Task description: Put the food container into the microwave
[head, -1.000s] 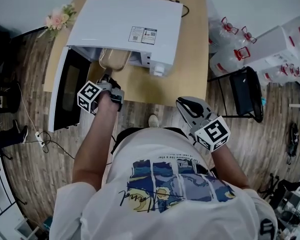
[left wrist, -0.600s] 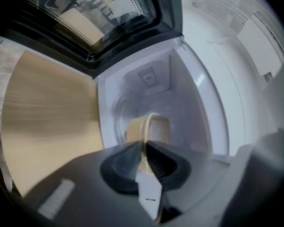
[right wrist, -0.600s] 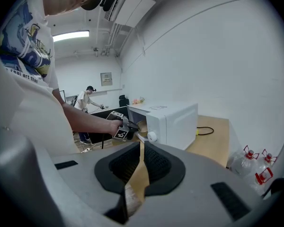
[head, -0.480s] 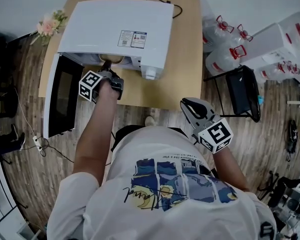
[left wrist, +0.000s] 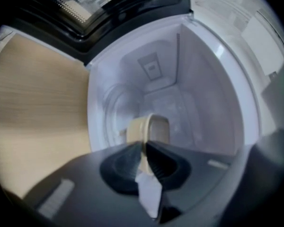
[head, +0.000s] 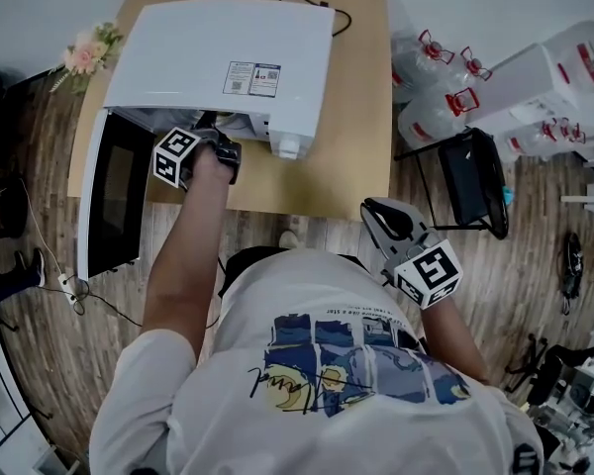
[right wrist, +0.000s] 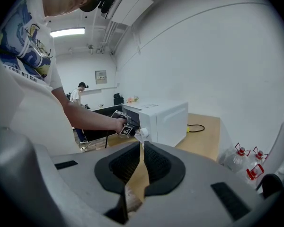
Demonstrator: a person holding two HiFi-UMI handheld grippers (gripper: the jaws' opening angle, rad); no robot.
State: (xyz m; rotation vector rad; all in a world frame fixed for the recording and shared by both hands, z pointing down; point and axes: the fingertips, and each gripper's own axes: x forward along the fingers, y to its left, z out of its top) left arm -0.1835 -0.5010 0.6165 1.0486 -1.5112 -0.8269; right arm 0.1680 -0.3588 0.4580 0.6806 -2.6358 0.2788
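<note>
The food container (left wrist: pixel 149 129) was found gripped at its rim by the clenched left claw (left wrist: pixel 145 148), inside the cavity of the open microwave (head: pixel 228 57), at 11 o'clock on the table (head: pixel 351 156). The right claw (right wrist: pixel 141 148) was noted closed on nothing, idle at 4 o'clock, well apart. Insertion was judged nearly complete, with setting down, release and withdrawal judged outstanding.
</note>
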